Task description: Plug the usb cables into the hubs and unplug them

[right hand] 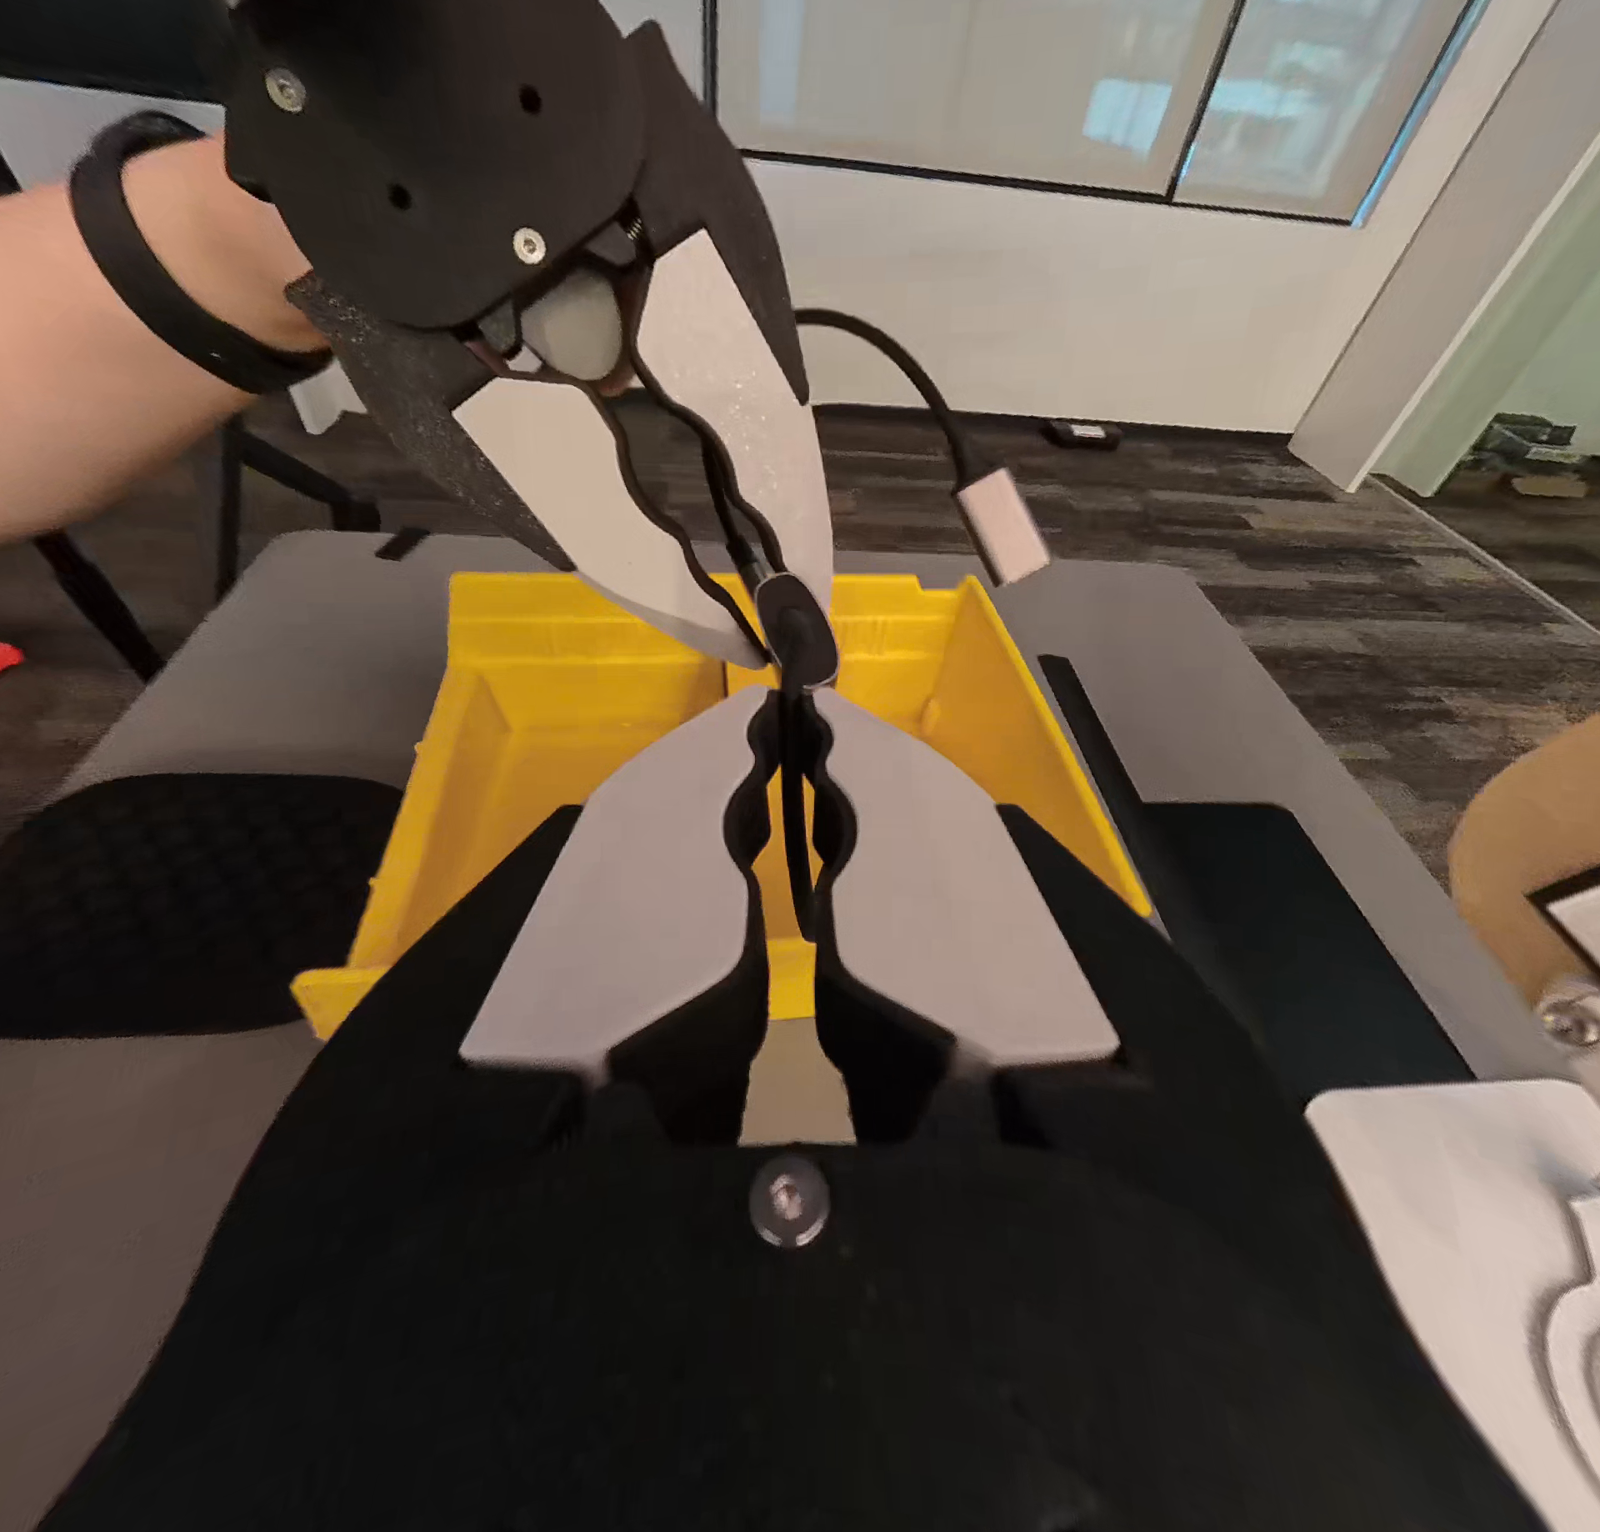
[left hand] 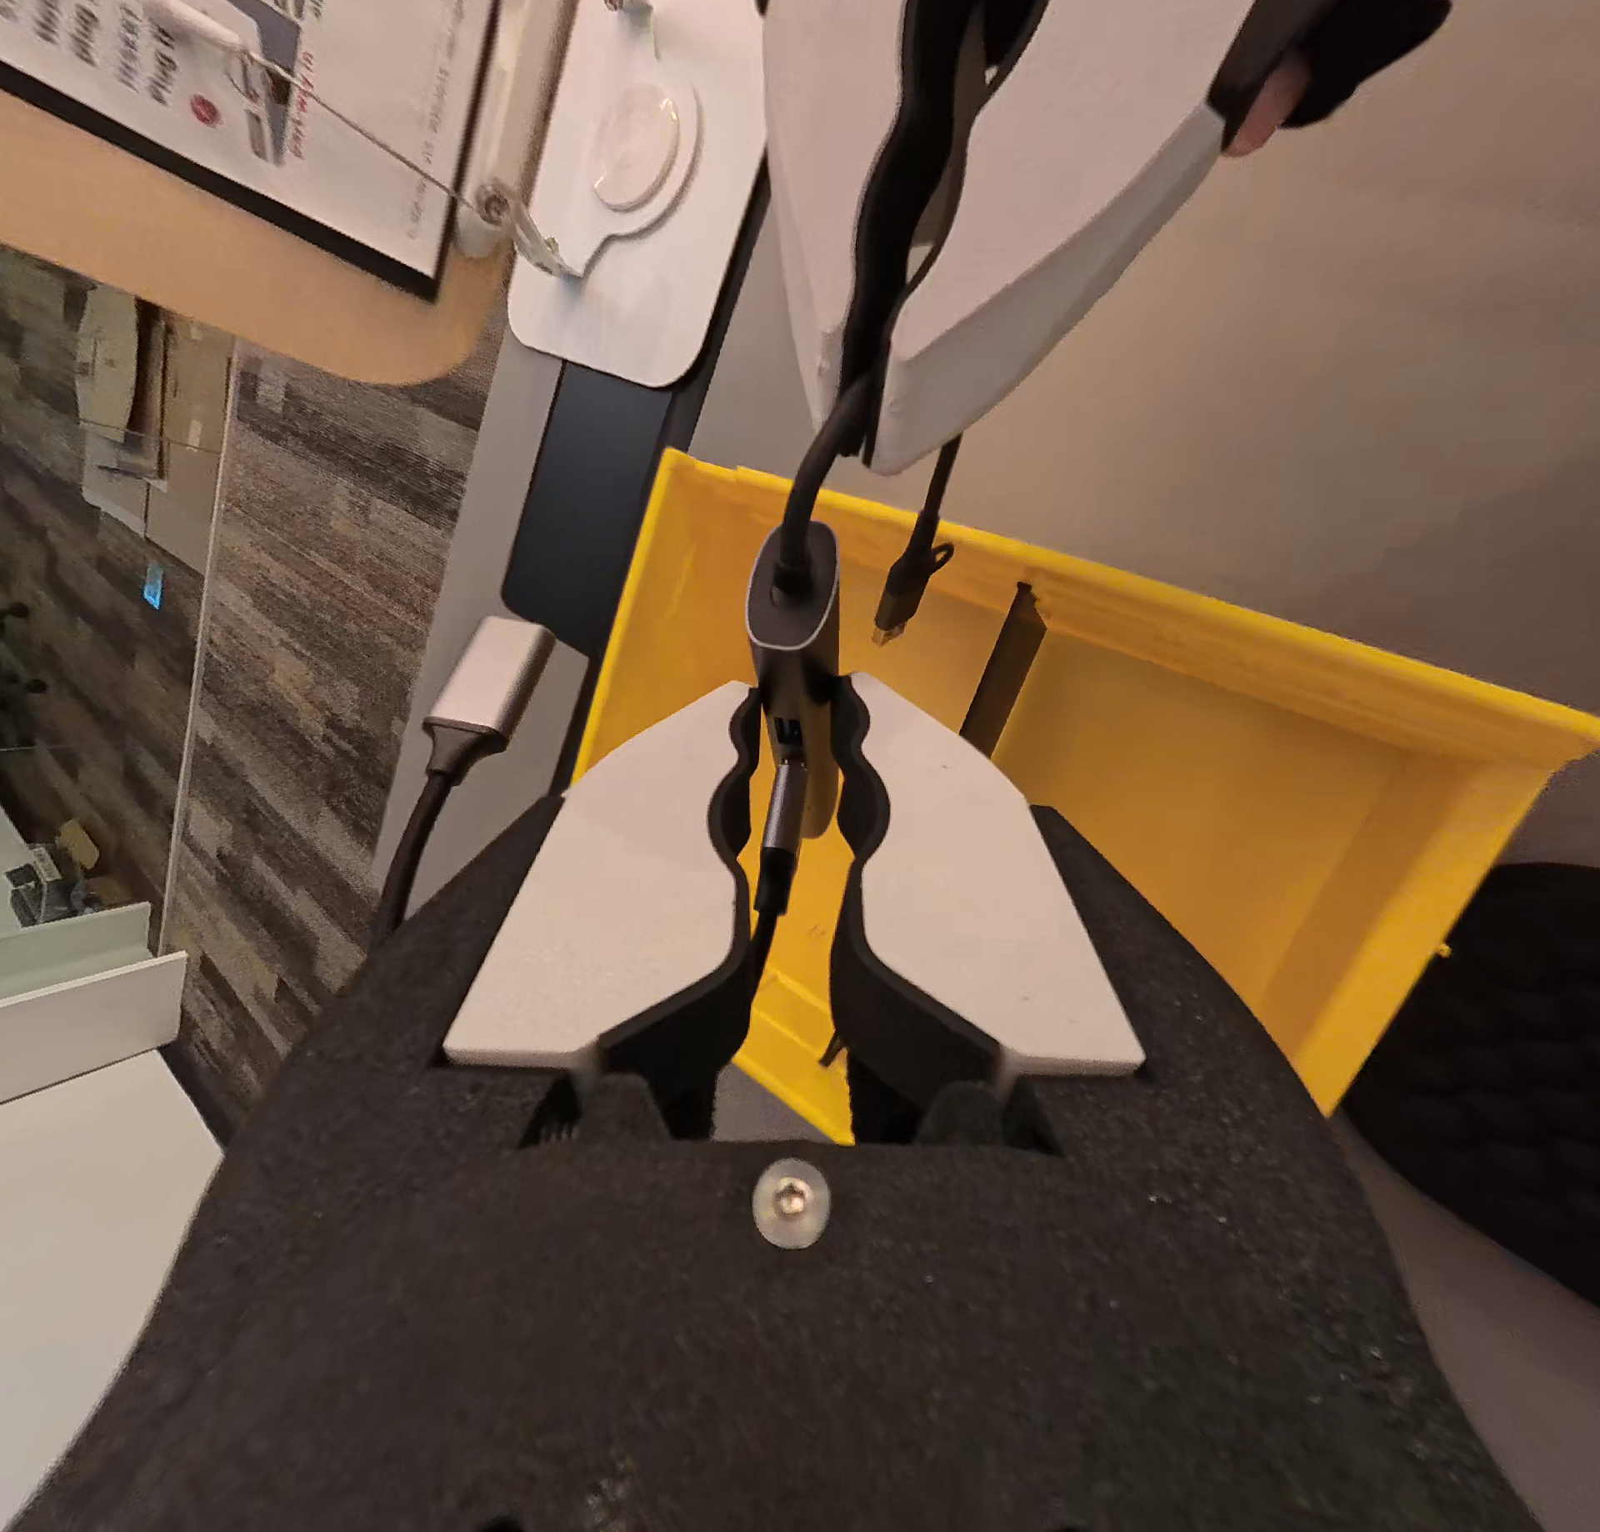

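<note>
Left wrist view: the left hand-held gripper (left hand: 801,694) is clamped on a grey hub (left hand: 792,624), with a silver plug (left hand: 783,806) seated in the hub's side port between the fingers. The hub's own black cable (left hand: 805,494) runs up into the right hand-held gripper (left hand: 866,417), which is closed on that cable; a loose small connector (left hand: 900,598) dangles just beside the hub. Both hang above a yellow bin (left hand: 1212,711) standing on a grey desk (left hand: 1299,365). A clipboard (left hand: 260,217) with a printed sheet lies at the desk's edge, over patterned grey carpet (left hand: 329,581).

Right wrist view: the right hand-held gripper (right hand: 788,698) pinches the cable just below the hub (right hand: 801,633). Another silver connector (right hand: 1004,529) hangs in the air near the bin (right hand: 519,711). A black mat (right hand: 173,884) lies beside the bin, and glass partitions (right hand: 1039,53) line the room behind.
</note>
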`<state>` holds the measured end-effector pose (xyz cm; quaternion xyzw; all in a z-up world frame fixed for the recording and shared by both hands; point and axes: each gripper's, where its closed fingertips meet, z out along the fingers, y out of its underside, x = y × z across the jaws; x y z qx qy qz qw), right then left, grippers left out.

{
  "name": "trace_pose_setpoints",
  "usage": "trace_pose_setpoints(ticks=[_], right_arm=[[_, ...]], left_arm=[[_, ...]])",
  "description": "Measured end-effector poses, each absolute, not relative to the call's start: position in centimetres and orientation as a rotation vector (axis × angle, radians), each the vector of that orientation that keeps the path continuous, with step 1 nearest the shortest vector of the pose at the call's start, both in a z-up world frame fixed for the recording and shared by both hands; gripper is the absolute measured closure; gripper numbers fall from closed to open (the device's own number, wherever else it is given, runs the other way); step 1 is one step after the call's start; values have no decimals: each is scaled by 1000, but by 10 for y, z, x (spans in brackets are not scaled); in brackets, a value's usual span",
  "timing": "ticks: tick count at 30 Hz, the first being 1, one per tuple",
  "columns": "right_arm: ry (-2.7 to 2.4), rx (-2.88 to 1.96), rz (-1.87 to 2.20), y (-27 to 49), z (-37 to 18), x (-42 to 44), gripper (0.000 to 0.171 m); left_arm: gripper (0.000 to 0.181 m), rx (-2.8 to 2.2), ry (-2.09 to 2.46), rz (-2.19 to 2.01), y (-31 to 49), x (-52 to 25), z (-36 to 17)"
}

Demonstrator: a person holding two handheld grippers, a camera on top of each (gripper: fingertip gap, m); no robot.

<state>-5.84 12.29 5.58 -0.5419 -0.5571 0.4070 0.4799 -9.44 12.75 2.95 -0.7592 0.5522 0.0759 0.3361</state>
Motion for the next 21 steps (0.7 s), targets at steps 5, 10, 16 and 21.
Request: trace_pose_setpoints(ticks=[5, 10, 16, 21], right_arm=[[-1364, -1277, 1025, 106, 107, -29, 166], [-1378, -1312, 937, 82, 124, 34, 166], [-1292, -1478, 852, 72, 92, 99, 167], [-1211, -1571, 854, 77, 64, 127, 167]], left_arm=[[166, -1866, 1465, 210, 117, -64, 77], [166, -1741, 1466, 59, 96, 2, 95], [165, -1644, 1458, -187, 78, 75, 54], [141, -1641, 1327, -375, 68, 106, 45]])
